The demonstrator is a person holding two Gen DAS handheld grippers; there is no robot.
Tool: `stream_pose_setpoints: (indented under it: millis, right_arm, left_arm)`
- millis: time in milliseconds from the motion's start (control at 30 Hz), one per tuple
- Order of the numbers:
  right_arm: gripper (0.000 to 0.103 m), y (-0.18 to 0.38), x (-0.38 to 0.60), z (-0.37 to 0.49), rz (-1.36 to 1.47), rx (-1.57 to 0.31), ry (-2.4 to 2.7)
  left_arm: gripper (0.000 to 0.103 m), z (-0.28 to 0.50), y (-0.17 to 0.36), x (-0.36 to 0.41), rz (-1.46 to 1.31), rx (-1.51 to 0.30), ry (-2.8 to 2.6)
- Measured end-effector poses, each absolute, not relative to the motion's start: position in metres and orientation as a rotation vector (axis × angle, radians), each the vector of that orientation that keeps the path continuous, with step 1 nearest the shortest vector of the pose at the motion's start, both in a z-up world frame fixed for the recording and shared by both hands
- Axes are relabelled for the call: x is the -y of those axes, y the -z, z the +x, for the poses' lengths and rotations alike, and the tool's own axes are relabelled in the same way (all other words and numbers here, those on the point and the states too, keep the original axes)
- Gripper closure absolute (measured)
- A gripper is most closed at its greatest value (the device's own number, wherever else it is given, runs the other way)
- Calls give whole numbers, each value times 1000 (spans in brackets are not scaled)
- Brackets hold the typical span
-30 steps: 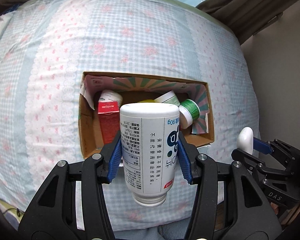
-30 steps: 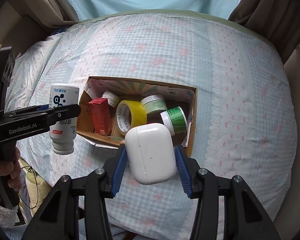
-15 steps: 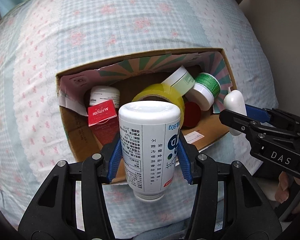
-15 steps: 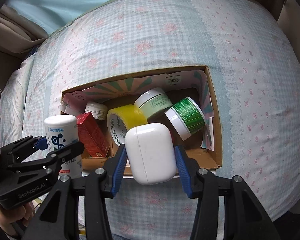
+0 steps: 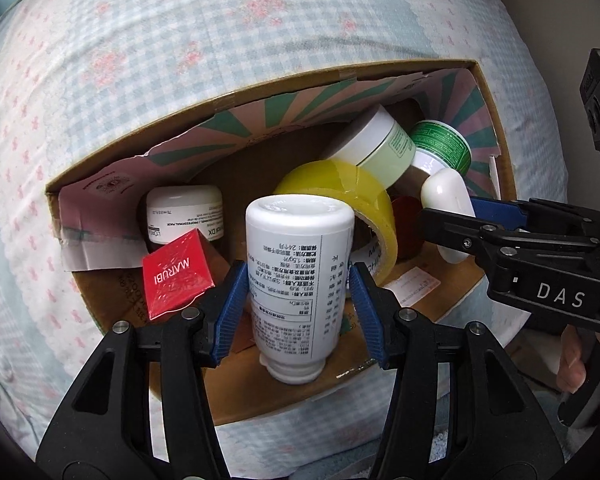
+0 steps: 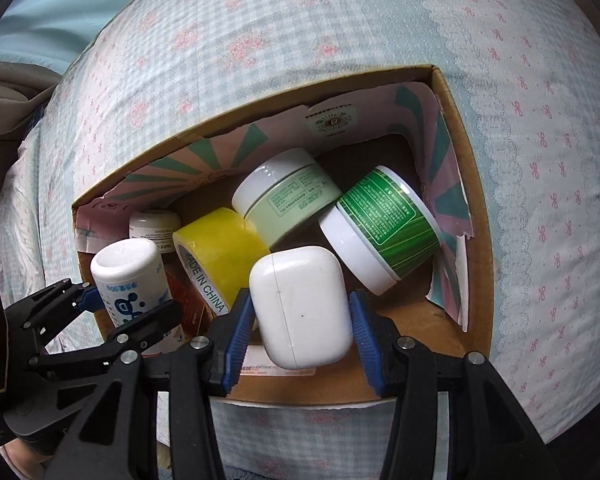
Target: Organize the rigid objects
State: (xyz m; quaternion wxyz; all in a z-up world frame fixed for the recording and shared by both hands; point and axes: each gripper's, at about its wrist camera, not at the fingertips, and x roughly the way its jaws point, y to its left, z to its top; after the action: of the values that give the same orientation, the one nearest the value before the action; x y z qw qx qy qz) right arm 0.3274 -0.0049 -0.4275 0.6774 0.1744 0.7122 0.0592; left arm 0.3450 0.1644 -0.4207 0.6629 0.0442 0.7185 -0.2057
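Both claws dropped over the cardboard box [image 5: 260,404]. Our left claw [image 5: 298,304] has just spread off the slick, rigid bottle [image 5: 296,280]; the right claw [image 6: 300,320] clamps the smooth earbud case [image 6: 300,304], yellow tape [image 6: 216,256] at ten o'clock.

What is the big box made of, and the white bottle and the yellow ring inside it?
The box looks like cardboard: brown, dull, with raw cut edges and a printed paper lining. The white bottle seems to be plastic, smooth and faintly shiny, with a printed label. The yellow ring is probably a roll of glossy plastic tape; light glints off it.
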Motion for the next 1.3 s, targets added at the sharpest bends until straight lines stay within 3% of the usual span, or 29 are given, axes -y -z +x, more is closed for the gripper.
stream_pose_setpoints:
  millis: [33,67,100,200,233,533,900,1100,1300]
  right_arm:
    - [58,427,4,329,400,-1595,-144]
    - [58,427,4,329,399,-1593,-145]
    - [55,426,4,330,395,-1590,-136]
    - [23,421,8,329,387,-1583,-82]
    - [17,418,11,327,382,-1570,-66]
    - [15,407,27,308,405,-1567,-68]
    - [15,354,24,282,375,-1454,-127]
    - [15,297,29,261,323,-1362,-138]
    - [15,200,43,233,216,-1177,-86]
  left_arm:
    - [15,345,418,-166,75,-1623,479]
    - [1,345,415,-167,57,-1619,482]
    - [0,345,411,-168,43,-1603,472]
    - [0,338,403,-177,20,-1606,452]
    - [0,336,401,-180,15,-1604,442]
    - [0,312,377,-194,-26,-1567,390]
    - [0,285,317,-201,-45,-1414,337]
    - [0,266,260,-216,-88,-1289,289]
    - [0,242,164,-225,-97,-1074,270]
